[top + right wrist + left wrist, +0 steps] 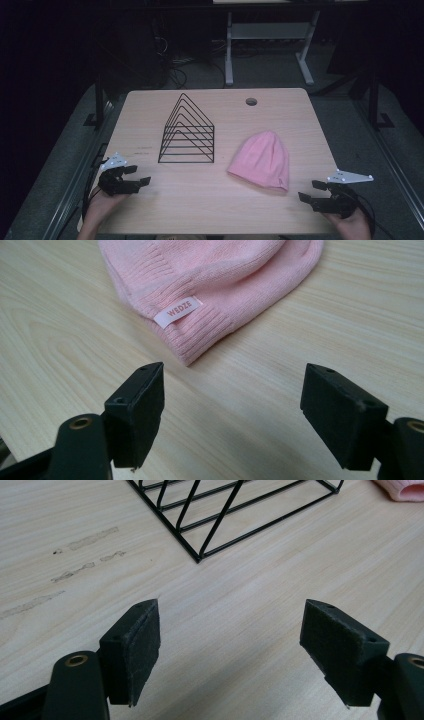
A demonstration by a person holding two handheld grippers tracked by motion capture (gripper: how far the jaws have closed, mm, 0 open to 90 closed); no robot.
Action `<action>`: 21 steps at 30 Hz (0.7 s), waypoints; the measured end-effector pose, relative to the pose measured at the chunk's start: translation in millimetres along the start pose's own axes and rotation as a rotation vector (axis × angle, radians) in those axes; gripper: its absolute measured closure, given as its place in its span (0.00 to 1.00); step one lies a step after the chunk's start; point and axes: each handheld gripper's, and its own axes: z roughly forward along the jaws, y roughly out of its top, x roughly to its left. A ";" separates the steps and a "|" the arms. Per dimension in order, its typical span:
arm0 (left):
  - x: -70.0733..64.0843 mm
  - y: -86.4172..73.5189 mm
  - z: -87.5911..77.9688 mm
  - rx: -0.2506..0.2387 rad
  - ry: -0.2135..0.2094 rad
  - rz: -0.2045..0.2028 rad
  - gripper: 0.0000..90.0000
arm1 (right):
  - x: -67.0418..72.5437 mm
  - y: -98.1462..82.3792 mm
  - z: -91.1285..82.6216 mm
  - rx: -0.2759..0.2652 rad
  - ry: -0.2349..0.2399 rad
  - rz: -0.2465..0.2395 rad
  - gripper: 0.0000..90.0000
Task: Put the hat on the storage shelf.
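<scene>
Two hand-held grippers are held low at the near tabletop [220,210] edge: left hand-held gripper [140,175] and right hand-held gripper [309,191], jaws wide, nothing between. Farther on, pink beanie [261,160] is laid flat just beyond the right one; black wire rack [187,131] is stood mid-tabletop.

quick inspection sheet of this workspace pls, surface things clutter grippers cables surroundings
surface: light wood table, faint scuff marks near the left, round hole at the far edge
job's things: pink beanie lying flat, white label; black wire rack standing upright, apart from the beanie
clutter: nothing seen
grippers: left gripper open, empty; right gripper open, empty, pointed at the beanie
cables: cable bundle on the floor beyond the table
surroundings: dark room, white desk frame behind
</scene>
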 end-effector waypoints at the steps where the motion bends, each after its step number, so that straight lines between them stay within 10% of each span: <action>1: -1.2 -0.5 0.5 0.002 0.000 -0.006 0.26 | -0.3 0.9 0.4 -0.007 0.002 -0.005 0.27; 21: -2.4 -1.4 3.8 0.022 -0.003 -0.003 0.26 | -4.5 22.9 7.1 -0.007 0.044 -0.034 0.25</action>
